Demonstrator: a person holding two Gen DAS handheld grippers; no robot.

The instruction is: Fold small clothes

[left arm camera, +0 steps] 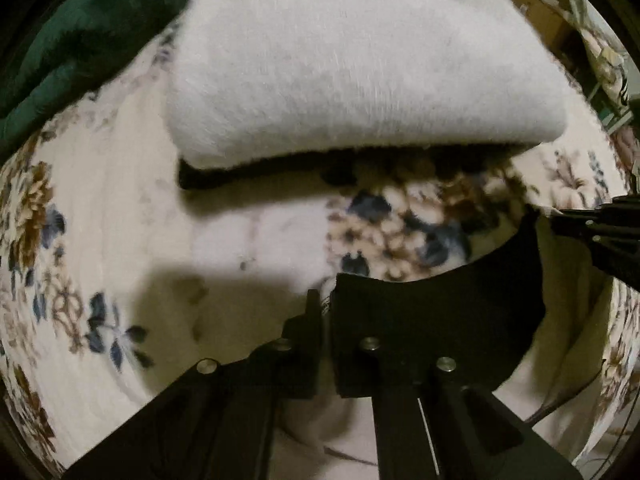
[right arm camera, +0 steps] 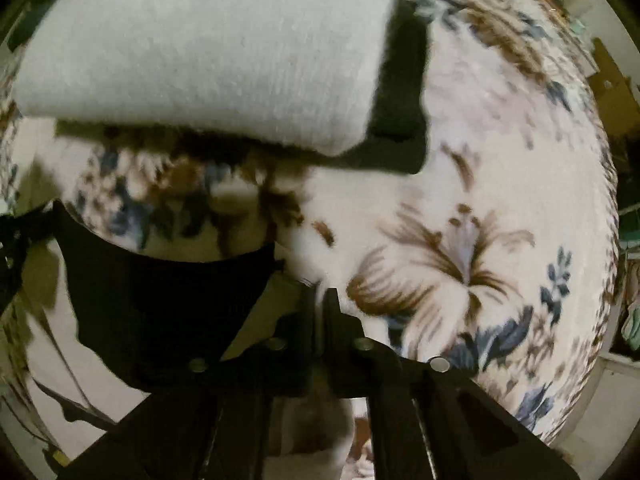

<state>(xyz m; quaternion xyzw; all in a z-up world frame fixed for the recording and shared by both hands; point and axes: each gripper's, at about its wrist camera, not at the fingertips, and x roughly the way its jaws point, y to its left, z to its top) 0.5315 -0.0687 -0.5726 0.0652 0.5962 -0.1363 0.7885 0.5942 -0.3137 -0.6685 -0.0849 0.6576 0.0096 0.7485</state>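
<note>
A small black garment hangs stretched between my two grippers above a floral blanket. My left gripper is shut on one end of it; the cloth spreads right from its fingers. My right gripper is shut on the other end; the black garment spreads left from it. The right gripper also shows at the right edge of the left wrist view. Ahead lies a folded white fluffy cloth on top of a folded black piece.
The floral blanket covers the whole surface beneath. A dark green blanket lies at the far left. Cardboard boxes and clutter stand beyond the blanket's right edge.
</note>
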